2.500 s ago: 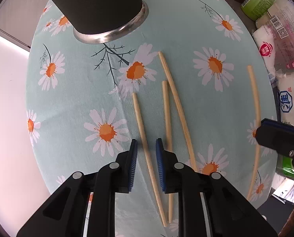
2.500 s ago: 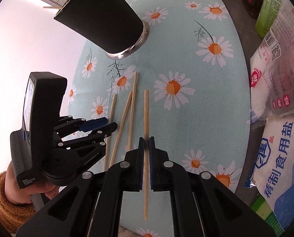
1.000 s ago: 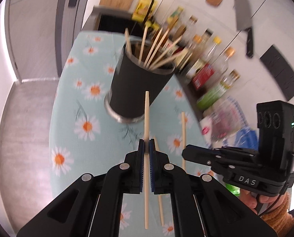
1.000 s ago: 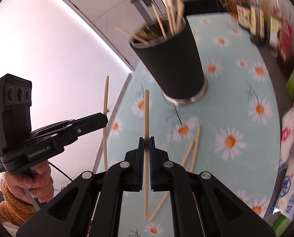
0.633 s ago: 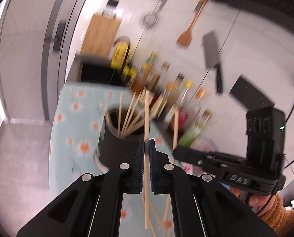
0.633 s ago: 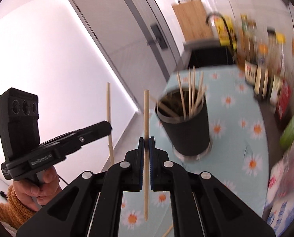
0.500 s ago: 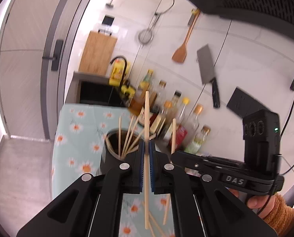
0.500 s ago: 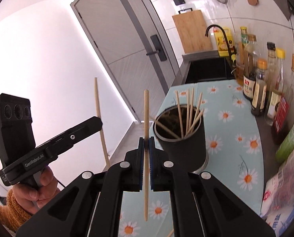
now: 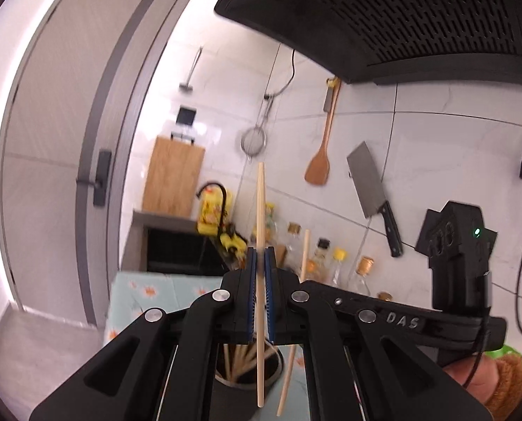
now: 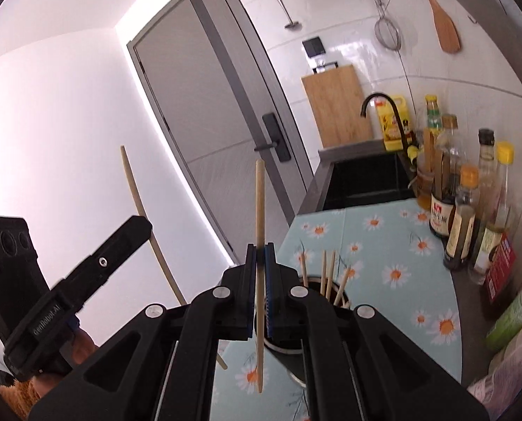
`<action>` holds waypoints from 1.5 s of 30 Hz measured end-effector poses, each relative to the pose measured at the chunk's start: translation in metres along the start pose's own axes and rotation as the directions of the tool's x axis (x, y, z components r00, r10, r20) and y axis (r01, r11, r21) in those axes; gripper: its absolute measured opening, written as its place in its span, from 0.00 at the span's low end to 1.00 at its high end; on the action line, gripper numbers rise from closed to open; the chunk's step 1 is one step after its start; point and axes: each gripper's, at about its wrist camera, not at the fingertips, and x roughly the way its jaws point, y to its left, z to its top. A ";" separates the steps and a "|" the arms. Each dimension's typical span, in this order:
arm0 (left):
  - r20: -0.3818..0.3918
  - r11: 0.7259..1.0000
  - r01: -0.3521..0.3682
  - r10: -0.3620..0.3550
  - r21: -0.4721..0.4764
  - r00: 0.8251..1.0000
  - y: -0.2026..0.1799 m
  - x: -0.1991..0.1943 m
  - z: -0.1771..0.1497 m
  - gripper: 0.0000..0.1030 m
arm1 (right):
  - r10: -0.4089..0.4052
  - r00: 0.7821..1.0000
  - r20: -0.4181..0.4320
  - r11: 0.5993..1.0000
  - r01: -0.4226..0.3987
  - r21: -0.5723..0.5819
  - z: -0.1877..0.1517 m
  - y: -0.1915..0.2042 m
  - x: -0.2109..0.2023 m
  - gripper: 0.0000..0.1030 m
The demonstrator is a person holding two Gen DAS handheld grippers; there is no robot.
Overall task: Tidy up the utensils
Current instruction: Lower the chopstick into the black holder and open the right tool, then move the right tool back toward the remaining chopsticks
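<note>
Both tools are clamped on a chopstick each. Left tool (image 9: 259,263) has its blue pads pressed tight against a pale wooden chopstick (image 9: 260,210), which stands nearly upright between them, its upper end reaching in front of the white tiled wall (image 9: 418,147) and its lower end hanging over the black holder cup (image 9: 257,382). In my left wrist view that cup sits low, behind my tool's arms, with several chopsticks already leaning inside it.

My right tool (image 10: 259,259) grips a second chopstick (image 10: 259,203) the same way, upright, its lower tip in front of the daisy-print cloth (image 10: 394,231) that covers the surface. The cup (image 10: 296,354) is just beyond and below my right tool, with sticks poking out of its mouth.

From the right wrist view I see my left tool off to the left, well clear of the cup, its chopstick rising against the pale wall. From the left wrist view my right tool reaches in from the right, just beside my left one. Bottles (image 10: 460,217) line the far right edge of the surface near the sink (image 10: 362,182).
</note>
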 end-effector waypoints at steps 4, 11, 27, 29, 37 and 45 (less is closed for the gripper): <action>0.068 1.000 -0.013 0.012 0.014 0.998 0.001 0.006 0.005 0.04 | -0.047 0.994 0.099 0.998 0.051 -0.040 0.013 0.003 -0.004 0.06; 0.130 1.000 -0.025 0.023 0.009 0.991 0.002 0.017 0.001 0.04 | -0.071 0.982 0.177 0.996 0.079 -0.039 0.018 -0.007 0.003 0.06; 0.001 0.999 -0.040 0.040 -0.022 0.999 0.018 0.048 -0.044 0.05 | -0.107 0.992 0.069 0.994 0.108 -0.009 -0.015 -0.036 0.044 0.06; -0.008 0.999 -0.039 0.039 -0.021 0.999 0.018 0.050 -0.045 0.05 | -0.104 0.993 0.056 0.994 0.105 -0.010 -0.018 -0.035 0.046 0.06; -0.026 0.999 -0.049 0.048 -0.022 0.998 0.021 0.046 -0.045 0.05 | -0.094 0.995 0.044 0.996 0.094 0.005 -0.021 -0.031 0.040 0.31; -0.018 0.998 -0.059 0.059 -0.026 0.998 0.015 0.027 -0.039 0.27 | -0.107 0.992 0.066 0.994 0.105 0.033 -0.016 -0.030 0.013 0.35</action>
